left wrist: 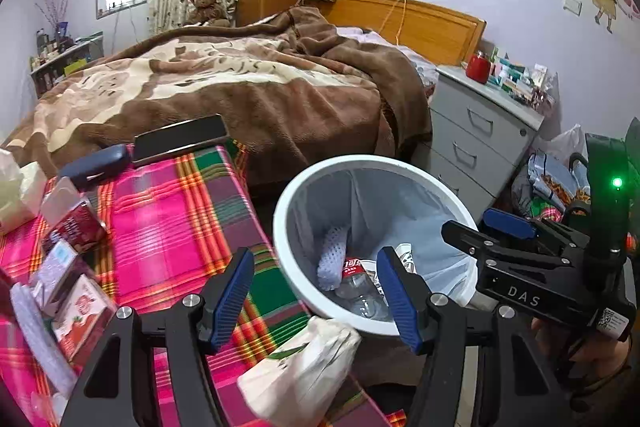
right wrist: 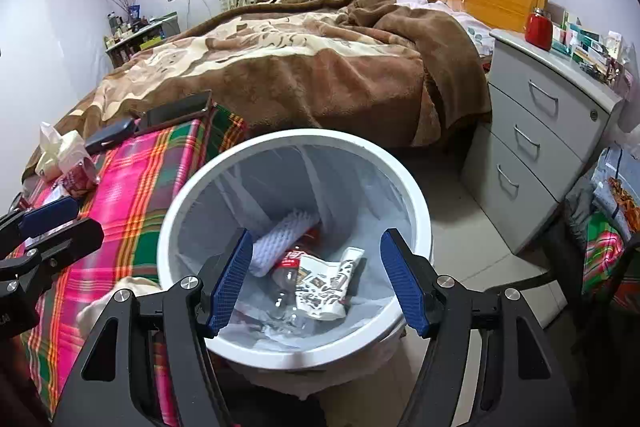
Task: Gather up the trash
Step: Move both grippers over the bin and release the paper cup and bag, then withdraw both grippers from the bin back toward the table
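A white trash bin (right wrist: 416, 211) with a pale liner stands on the floor beside the plaid-covered table (right wrist: 132, 187). Inside lie a white foam net (right wrist: 280, 235), a clear bottle with a red label (right wrist: 286, 279) and a crumpled printed wrapper (right wrist: 320, 287). My right gripper (right wrist: 318, 239) hangs open over the bin's mouth with nothing between its pads. My left gripper (left wrist: 314, 259) is open and empty above the table's edge and the bin's (left wrist: 288, 195) near rim. Under it, a crumpled white paper or bag (left wrist: 308, 363) lies on the table corner. The right gripper (left wrist: 480, 227) also shows in the left wrist view.
Red cartons (left wrist: 76, 227), a tissue pack (left wrist: 16, 187), a dark case (left wrist: 96, 165) and a black flat device (left wrist: 180, 139) sit on the plaid cloth. A bed with a brown blanket (left wrist: 240, 87) lies behind. A grey drawer unit (right wrist: 540, 131) stands to the right, with bags (right wrist: 612, 195) beside it.
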Motion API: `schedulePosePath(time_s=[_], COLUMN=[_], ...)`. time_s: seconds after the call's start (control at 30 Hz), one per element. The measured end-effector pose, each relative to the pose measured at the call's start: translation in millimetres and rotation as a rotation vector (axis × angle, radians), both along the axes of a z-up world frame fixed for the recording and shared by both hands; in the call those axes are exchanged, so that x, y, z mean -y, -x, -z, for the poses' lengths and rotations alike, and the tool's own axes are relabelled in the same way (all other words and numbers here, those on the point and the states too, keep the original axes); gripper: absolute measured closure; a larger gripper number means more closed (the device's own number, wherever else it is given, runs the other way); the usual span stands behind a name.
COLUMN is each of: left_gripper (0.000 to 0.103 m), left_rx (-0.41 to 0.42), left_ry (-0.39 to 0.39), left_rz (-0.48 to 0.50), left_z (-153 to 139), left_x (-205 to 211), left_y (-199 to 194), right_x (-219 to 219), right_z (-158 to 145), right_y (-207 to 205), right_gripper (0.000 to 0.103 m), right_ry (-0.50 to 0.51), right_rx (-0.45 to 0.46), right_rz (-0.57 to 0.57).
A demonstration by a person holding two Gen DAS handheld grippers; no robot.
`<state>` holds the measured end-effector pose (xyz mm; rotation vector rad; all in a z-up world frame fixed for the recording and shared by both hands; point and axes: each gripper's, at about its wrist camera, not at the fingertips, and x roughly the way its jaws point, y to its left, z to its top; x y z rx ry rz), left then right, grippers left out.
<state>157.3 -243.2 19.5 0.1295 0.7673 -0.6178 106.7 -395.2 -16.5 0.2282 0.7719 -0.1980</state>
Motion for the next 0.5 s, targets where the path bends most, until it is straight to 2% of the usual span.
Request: schedulePosePath(time_s=[0.13, 0.27, 0.37, 0.5], left_gripper=[0.040, 0.040, 0.040, 0.040], left_rx=[0.017, -0.004, -0.024, -0.063], left_ry=[0.007, -0.006, -0.011, -0.073], left_rz=[-0.023, -0.040, -0.032, 0.011], left_z=[-5.3, -0.3, 9.1, 33.8], left_x=[-17.4, -30.4, -36.7, -30.6], left_y=[5.8, 7.5, 10.8, 17.6], right_x=[-8.3, -12.9, -16.5, -19.4], right_z=[-3.6, -4.2, -4.9, -3.5], right_y=[1.2, 3.5, 6.2, 6.7], right_gripper=[0.035, 0.035, 0.035, 0.035], right_ry=[0.006, 0.005, -0.003, -0.009], right_rx=[0.011, 0.017, 0.026, 0.028], right_rz=[-0.015, -0.021, -0.026, -0.029])
